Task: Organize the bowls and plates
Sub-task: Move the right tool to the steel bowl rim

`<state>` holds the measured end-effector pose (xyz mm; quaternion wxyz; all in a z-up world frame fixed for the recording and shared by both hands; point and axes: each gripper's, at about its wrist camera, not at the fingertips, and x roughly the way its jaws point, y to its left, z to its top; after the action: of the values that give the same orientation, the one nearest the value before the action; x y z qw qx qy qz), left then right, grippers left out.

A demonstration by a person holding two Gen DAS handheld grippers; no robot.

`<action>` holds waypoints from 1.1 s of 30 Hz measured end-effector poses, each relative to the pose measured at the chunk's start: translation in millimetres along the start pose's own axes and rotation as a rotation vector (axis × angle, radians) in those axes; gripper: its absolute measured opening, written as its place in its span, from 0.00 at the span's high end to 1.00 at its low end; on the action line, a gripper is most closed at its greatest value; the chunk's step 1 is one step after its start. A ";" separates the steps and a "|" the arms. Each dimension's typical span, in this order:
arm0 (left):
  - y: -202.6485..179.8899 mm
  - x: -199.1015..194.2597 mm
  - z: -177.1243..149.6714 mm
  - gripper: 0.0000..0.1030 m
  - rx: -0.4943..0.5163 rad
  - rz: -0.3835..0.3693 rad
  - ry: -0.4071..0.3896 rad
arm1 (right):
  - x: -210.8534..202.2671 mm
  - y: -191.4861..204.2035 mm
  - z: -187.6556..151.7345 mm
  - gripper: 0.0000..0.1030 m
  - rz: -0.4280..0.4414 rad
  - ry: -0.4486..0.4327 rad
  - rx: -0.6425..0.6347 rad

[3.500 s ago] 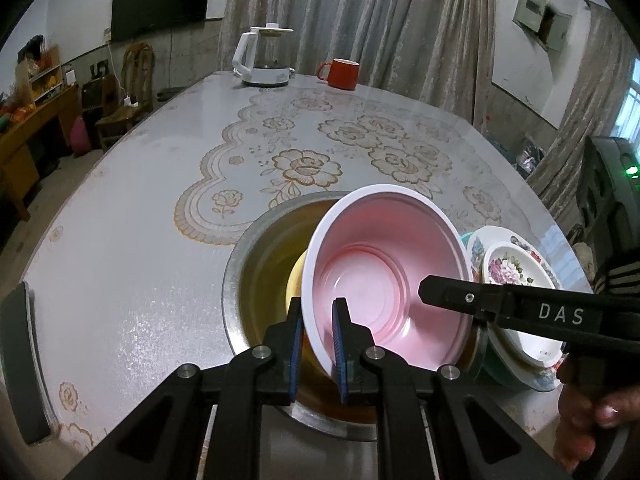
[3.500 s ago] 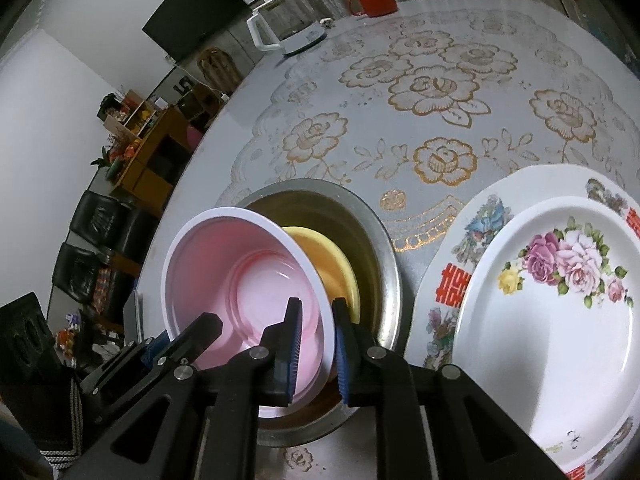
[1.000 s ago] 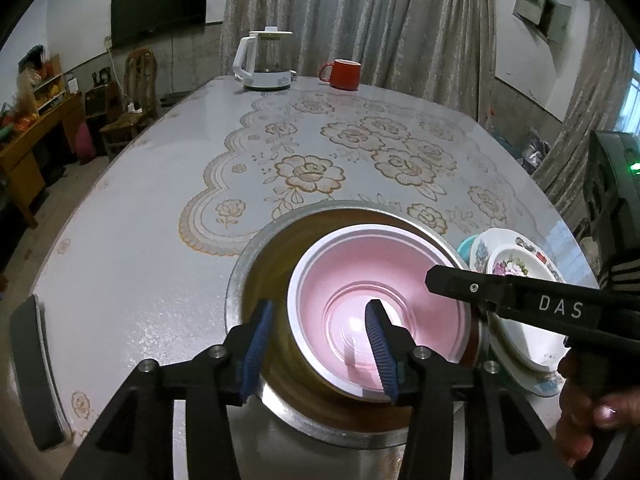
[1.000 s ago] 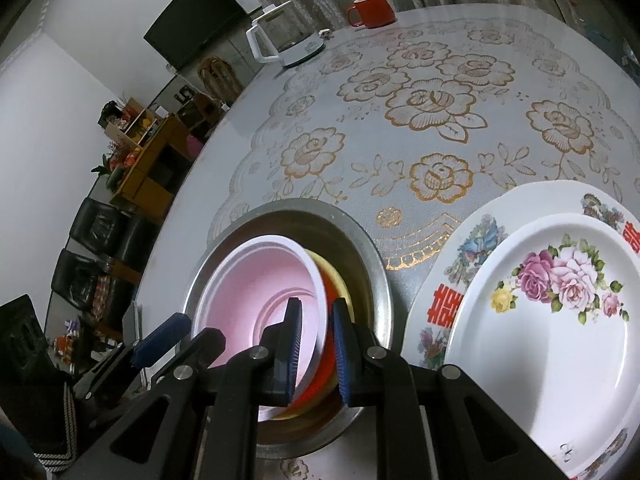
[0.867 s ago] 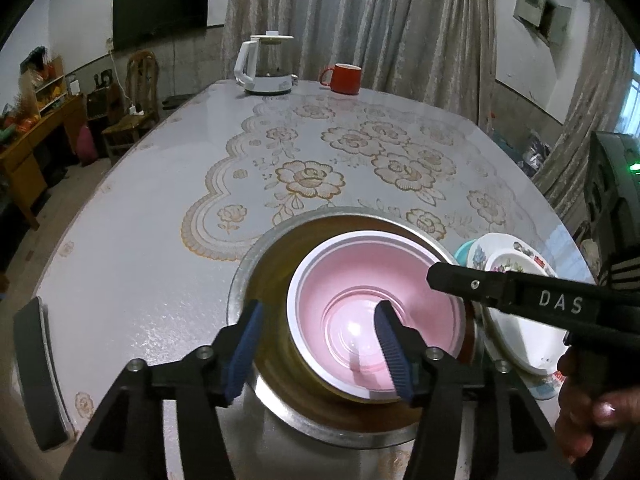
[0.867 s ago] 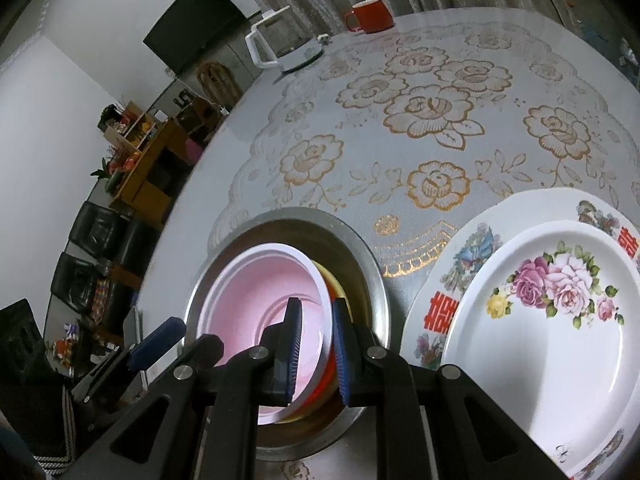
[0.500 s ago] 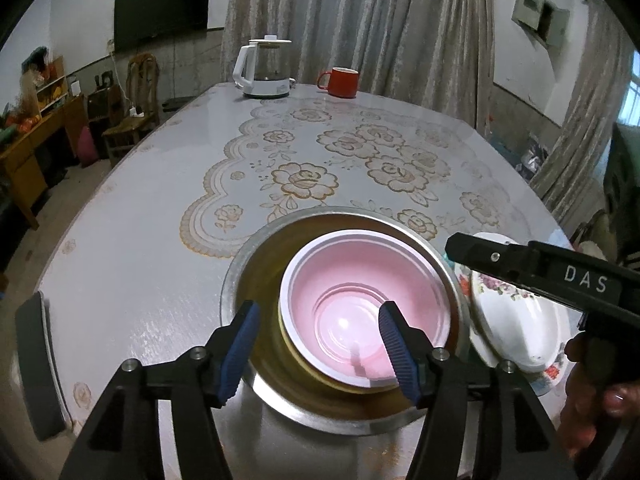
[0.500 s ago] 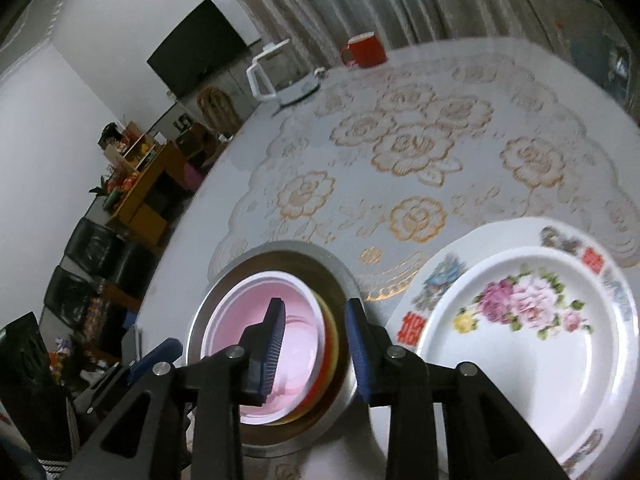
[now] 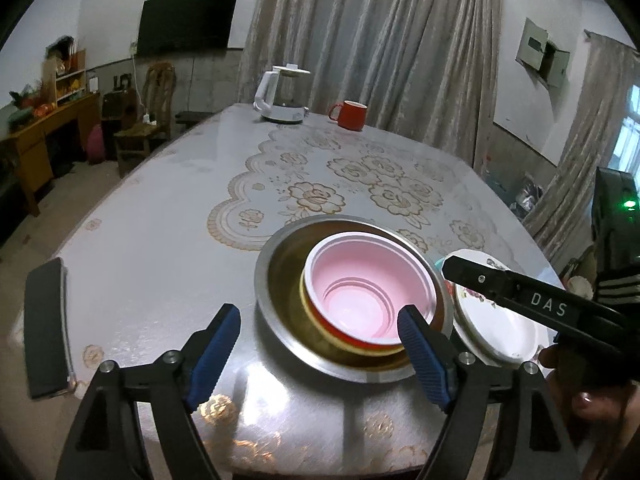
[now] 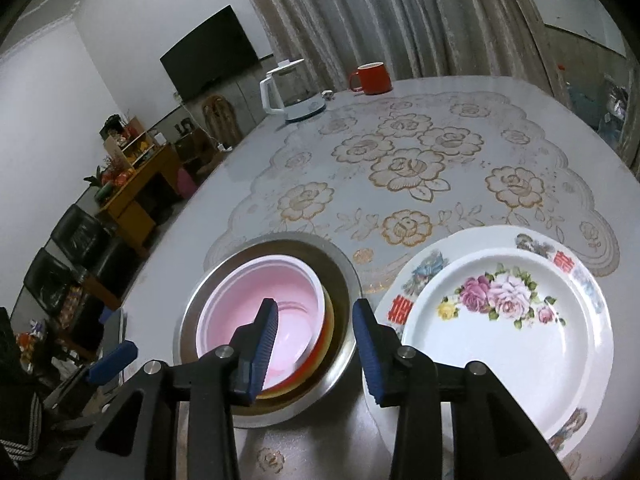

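Bowl (image 9: pixel 368 294) sits nested in the basin (image 9: pixel 276 280), both tools (image 9: pixel 320 354) (image 10: pixel 314 344) released and just opened, so back straight off without nudging its rim.

One metal basin (image 10: pixel 344 276) sits at lower centre of the right wrist view. Nested inside it are three bowls: one pink bowl (image 10: pixel 260 300) on top, one red bowl (image 10: pixel 316 354) beneath it showing only as a rim, and one yellow bowl (image 10: pixel 329 320) under that, also only a rim. At lower right lie two flowered plates, a smaller plate (image 10: pixel 508 332) stacked on a larger plate (image 10: pixel 440 252). At the table's far end, upper centre, stand one white kettle (image 10: pixel 290 90) and one red mug (image 10: pixel 372 78). One dark flat object (image 9: pixel 44 326) lies at the left edge of the left wrist view.
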<state>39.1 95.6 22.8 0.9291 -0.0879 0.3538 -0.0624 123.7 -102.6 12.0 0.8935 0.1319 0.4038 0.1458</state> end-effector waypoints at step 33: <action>55.7 73.9 11.8 0.72 -0.172 -0.122 0.149 | 88.7 -28.3 44.3 0.78 0.071 0.321 -0.155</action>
<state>104.9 138.2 -27.9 0.8837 -0.1837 0.4199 -0.0949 217.7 -101.4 -30.3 0.8194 0.0517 0.5237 0.2273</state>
